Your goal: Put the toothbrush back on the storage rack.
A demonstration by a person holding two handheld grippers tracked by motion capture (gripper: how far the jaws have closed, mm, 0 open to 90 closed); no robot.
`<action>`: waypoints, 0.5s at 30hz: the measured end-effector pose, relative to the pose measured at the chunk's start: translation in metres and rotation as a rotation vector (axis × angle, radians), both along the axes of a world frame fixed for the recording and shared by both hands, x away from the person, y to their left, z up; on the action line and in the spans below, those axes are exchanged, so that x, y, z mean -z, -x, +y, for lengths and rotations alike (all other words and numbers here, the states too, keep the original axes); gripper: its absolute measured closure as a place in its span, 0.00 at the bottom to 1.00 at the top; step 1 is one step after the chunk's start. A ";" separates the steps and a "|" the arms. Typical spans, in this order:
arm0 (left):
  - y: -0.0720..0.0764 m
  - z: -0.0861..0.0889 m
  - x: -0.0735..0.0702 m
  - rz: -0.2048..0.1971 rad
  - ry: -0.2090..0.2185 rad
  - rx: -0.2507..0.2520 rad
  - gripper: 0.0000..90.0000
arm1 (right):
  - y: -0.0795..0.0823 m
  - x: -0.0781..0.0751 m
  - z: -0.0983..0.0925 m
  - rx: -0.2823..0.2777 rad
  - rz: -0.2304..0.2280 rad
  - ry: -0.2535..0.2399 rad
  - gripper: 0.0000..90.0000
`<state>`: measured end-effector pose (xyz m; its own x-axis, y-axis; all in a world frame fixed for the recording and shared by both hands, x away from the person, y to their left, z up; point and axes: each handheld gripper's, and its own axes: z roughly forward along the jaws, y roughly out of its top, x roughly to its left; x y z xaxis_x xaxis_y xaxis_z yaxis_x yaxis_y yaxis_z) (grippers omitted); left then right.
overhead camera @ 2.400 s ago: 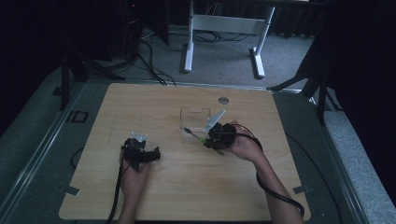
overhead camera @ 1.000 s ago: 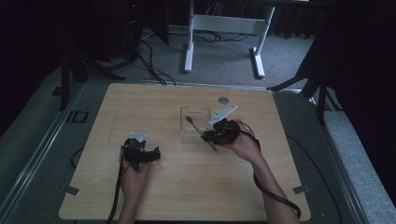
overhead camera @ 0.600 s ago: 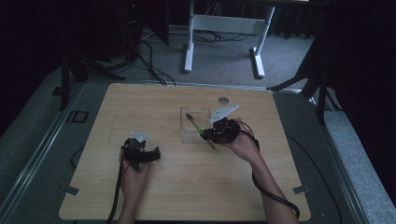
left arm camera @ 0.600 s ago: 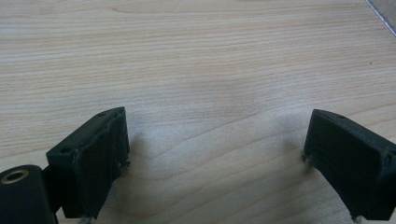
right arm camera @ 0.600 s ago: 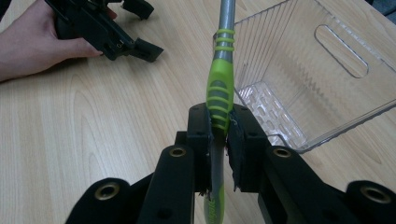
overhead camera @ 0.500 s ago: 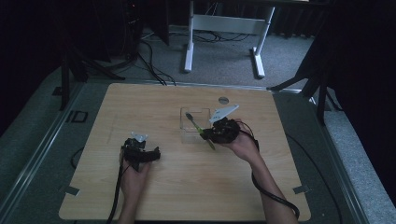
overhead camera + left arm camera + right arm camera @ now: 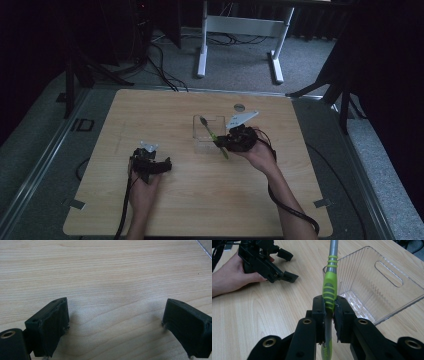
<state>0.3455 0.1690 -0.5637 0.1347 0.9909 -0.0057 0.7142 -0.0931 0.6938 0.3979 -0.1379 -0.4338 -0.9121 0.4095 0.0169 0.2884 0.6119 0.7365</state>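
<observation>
A utensil with a lime-green handle and a grey metal shaft is clamped between the pads of my right gripper. In the high view the right gripper holds this utensil slanted, its far end over a clear plastic bin in the middle of the table. The bin looks bare inside in the right gripper view. My left gripper rests low on the wooden table at the left, open, with bare wood between its fingers.
The light wooden table has a small round metal insert near its far edge. Beyond the table stand a white desk frame, dark tripod legs and loose cables on grey carpet. Cables trail from both grippers toward the near edge.
The right gripper has lifted the green utensil from the table's surface by the bin and tilted its far end over the bin. In the last half second nothing moved. The left gripper stayed put.
</observation>
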 end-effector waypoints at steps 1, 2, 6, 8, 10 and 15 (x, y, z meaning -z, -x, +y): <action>0.000 0.000 0.000 0.000 0.000 0.000 0.08 | 0.000 0.000 0.000 0.002 0.001 -0.003 0.89; 0.000 0.000 0.000 0.000 0.000 0.000 0.08 | 0.000 0.000 0.000 0.002 0.001 -0.003 0.89; 0.000 0.000 0.000 0.000 0.000 0.000 0.08 | 0.000 0.000 0.001 0.006 0.003 -0.015 0.89; 0.000 0.000 0.000 0.000 0.000 0.000 0.08 | 0.000 0.000 0.001 0.011 0.002 -0.020 0.89; 0.000 0.000 0.000 0.000 0.000 0.000 0.08 | -0.001 0.000 0.000 0.014 0.002 -0.026 0.89; 0.000 0.000 0.000 0.000 0.000 0.000 0.08 | -0.001 -0.001 0.000 0.020 0.002 -0.033 0.89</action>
<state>0.3455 0.1690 -0.5637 0.1344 0.9909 -0.0057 0.7142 -0.0929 0.6937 0.3990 -0.1380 -0.4330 -0.9039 0.4266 0.0322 0.3014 0.5816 0.7556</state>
